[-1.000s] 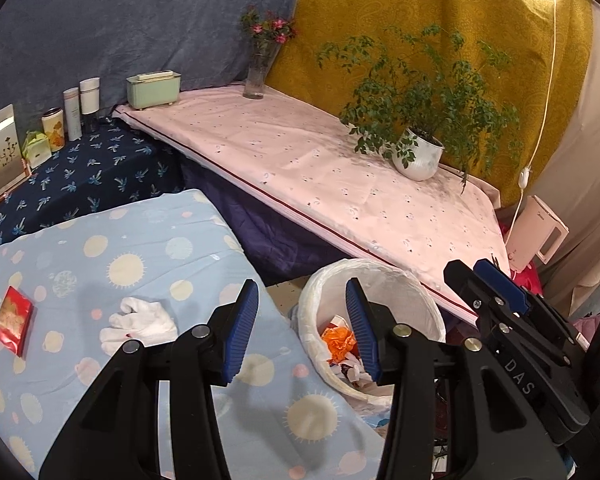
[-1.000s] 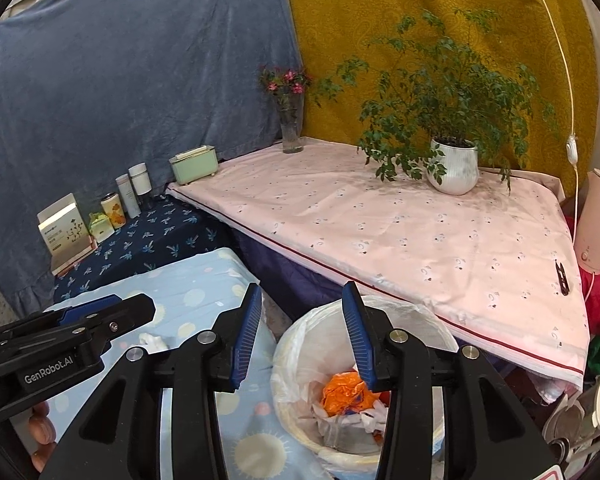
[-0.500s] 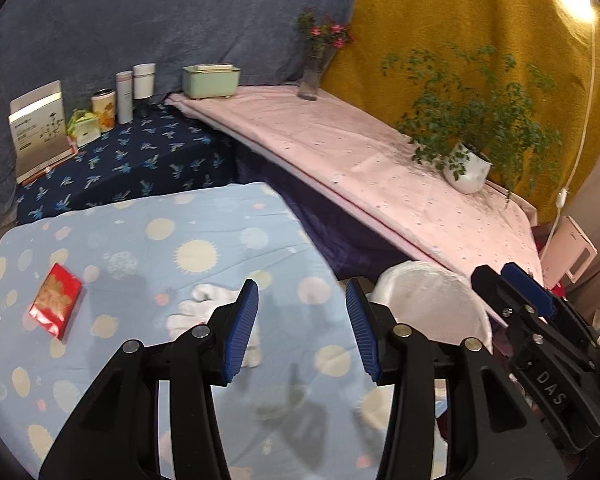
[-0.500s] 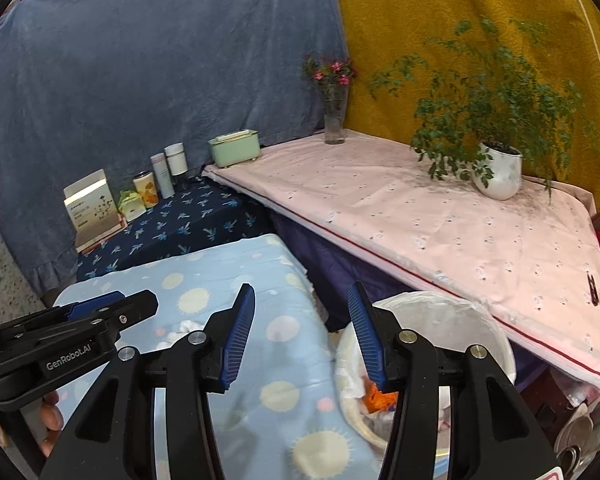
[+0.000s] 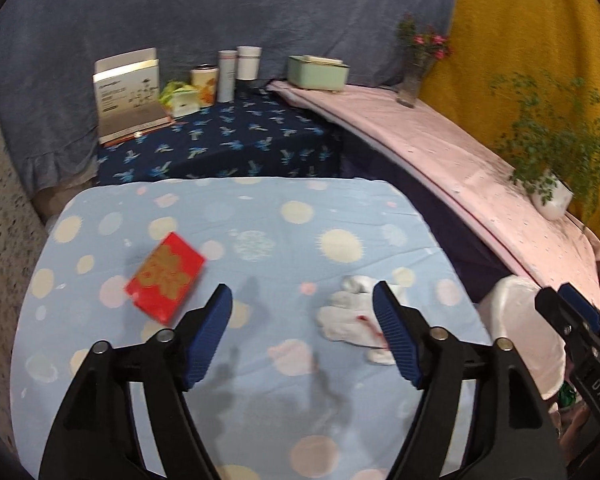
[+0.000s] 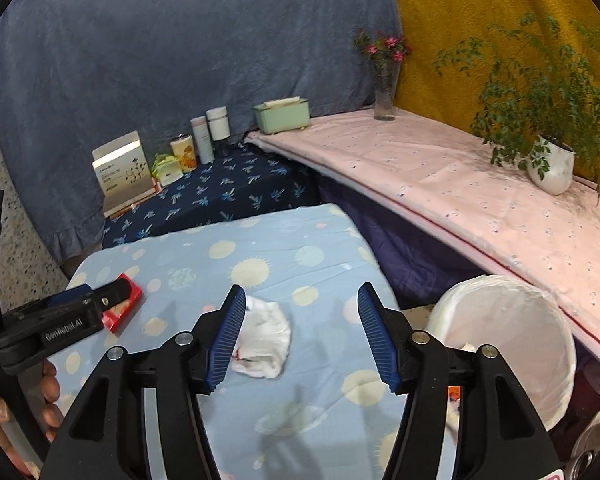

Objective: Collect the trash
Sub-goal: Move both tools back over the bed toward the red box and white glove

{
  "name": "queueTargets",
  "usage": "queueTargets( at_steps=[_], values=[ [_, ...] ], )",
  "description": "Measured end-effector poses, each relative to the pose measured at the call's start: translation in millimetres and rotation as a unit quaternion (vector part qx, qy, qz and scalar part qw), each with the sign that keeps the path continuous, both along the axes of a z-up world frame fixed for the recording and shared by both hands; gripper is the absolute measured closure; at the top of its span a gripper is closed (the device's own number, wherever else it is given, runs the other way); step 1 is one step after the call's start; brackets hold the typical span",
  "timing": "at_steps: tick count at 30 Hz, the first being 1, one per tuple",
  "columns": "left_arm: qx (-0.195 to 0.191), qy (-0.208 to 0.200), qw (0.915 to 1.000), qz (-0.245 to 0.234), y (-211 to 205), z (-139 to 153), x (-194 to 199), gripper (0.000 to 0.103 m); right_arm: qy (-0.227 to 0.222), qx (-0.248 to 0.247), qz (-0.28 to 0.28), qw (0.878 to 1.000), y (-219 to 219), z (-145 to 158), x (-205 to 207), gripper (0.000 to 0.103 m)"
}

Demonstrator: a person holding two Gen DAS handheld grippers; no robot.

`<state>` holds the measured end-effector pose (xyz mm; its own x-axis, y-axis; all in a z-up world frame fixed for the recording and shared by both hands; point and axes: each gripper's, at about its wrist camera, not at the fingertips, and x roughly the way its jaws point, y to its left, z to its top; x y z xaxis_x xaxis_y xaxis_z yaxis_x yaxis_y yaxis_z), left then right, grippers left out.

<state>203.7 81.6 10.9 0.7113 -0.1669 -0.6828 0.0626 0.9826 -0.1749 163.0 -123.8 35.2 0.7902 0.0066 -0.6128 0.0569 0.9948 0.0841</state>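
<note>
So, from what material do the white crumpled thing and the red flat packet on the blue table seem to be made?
White crumpled thing: probably soft tissue paper or thin cloth, matte, with loose folds and a small red stain. Red flat packet: likely paper or thin card, slightly glossy, with sharp corners and a gold printed pattern. Motion blur leaves both uncertain.

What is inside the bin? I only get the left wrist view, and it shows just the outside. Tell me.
Observer: The right wrist view looks into the bin: an orange scrap lies low inside.
Operator: Say how full it is.
Observer: Bare liner shows far down the wall; most of the bottom is hidden.
Operator: Name anything else in there.
Observer: A white scrap sits against the near wall.
</note>
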Motion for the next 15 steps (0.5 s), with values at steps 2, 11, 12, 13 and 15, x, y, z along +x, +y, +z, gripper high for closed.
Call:
queueTargets(
  at_steps=[2,11,12,13,15],
  values=[
    [0.001,0.005,0.9999,0.015,17.3,-6.7,2.6,0.027,0.012,-0.005,0.010,1.000,11.7,-9.9,6.0,0.046],
    [0.015,0.030,0.9970,0.070,83.9,-39.2,17.2,0.017,0.064,-0.017,0.038,0.997,54.1,-61.8,40.9,0.045],
    [0.013,0.037,0.9966,0.072,90.3,-43.8,20.3,0.016,0.068,-0.018,0.038,0.997,56.3,-66.2,44.7,0.045],
    [0.012,0.043,0.9962,0.075,96.5,-48.5,23.7,0.016,0.072,-0.019,0.037,0.997,57.5,-70.9,48.6,0.045],
    [0.010,0.051,0.9954,0.081,105.5,-56.6,28.8,0.016,0.081,-0.016,0.033,0.996,58.4,-80.5,56.3,0.045]
  ],
)
